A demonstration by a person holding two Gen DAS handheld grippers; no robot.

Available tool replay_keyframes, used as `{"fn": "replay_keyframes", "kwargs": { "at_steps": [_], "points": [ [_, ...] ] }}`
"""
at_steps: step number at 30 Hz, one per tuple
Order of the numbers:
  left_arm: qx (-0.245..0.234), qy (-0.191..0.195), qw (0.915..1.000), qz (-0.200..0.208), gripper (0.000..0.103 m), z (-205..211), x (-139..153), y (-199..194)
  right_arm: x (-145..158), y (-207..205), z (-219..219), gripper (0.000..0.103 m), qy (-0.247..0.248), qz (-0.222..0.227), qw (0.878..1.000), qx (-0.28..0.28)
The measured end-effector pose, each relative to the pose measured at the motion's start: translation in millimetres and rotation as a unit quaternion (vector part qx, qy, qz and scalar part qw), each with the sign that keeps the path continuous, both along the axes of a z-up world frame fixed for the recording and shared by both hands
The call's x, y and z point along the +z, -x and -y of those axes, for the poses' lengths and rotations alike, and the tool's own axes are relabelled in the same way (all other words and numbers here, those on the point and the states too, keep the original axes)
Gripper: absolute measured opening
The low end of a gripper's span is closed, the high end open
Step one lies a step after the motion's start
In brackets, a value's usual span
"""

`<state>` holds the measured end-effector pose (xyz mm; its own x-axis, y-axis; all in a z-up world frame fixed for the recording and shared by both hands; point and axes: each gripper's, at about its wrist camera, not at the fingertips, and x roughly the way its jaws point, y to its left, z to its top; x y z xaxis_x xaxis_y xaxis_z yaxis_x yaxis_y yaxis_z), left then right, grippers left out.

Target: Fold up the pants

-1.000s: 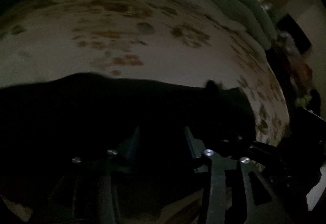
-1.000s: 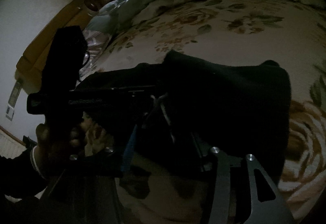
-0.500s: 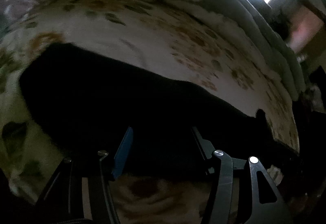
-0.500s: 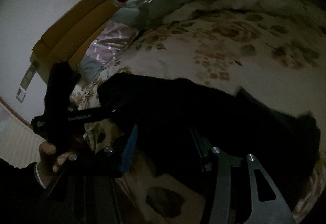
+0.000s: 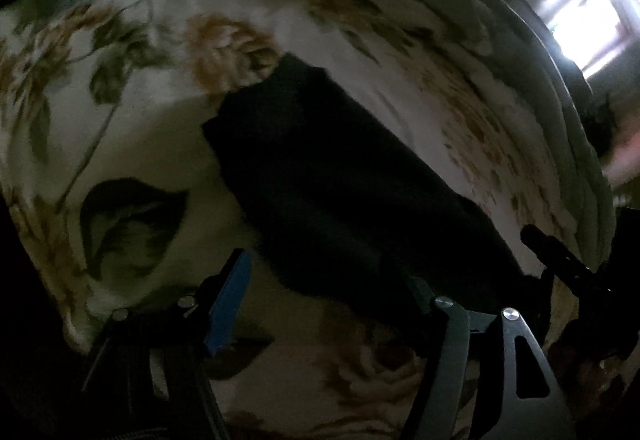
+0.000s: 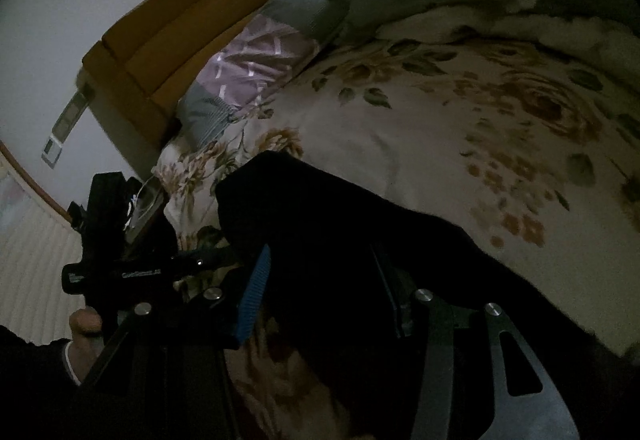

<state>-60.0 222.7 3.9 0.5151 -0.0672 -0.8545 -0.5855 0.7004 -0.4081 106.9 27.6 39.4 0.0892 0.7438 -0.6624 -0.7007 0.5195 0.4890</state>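
Two tools over black pants point(image 5: 320, 160) on bedspread point(image 5: 160, 128): left tool point(image 5: 320, 264) just opened wide, gripping nothing; right tool point(image 6: 320, 252) unclear.

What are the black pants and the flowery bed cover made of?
The black pants look like soft, matte woven or knit cloth: they lie limp with no shine, though the dim light hides the weave. The flowery bed cover looks like printed, slightly fuzzy fabric, perhaps cotton or fleece: rose print, gentle wrinkles, dull surface.

You're filming in a dim room; the only bright light is a blown-out window point(image 5: 588, 24) at upper right. The left view smears with motion blur, both bulge at dark fisheye edges, and the pants point(image 6: 320, 240) read featureless black.
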Motion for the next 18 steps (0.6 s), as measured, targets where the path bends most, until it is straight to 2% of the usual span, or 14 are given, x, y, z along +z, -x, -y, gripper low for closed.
{"fn": "replay_keyframes", "kwargs": {
  "at_steps": [7, 18],
  "points": [
    [0.044, 0.034, 0.9984, -0.014, 0.068, -25, -12, -1, -7, -24, -50, 0.052, 0.014, -0.004, 0.999, 0.041],
    [0.065, 0.063, 0.9953, -0.035, 0.072, -51, -30, -22, -29, -50, -133, 0.052, 0.048, -0.012, 0.992, 0.112]
  ]
}}
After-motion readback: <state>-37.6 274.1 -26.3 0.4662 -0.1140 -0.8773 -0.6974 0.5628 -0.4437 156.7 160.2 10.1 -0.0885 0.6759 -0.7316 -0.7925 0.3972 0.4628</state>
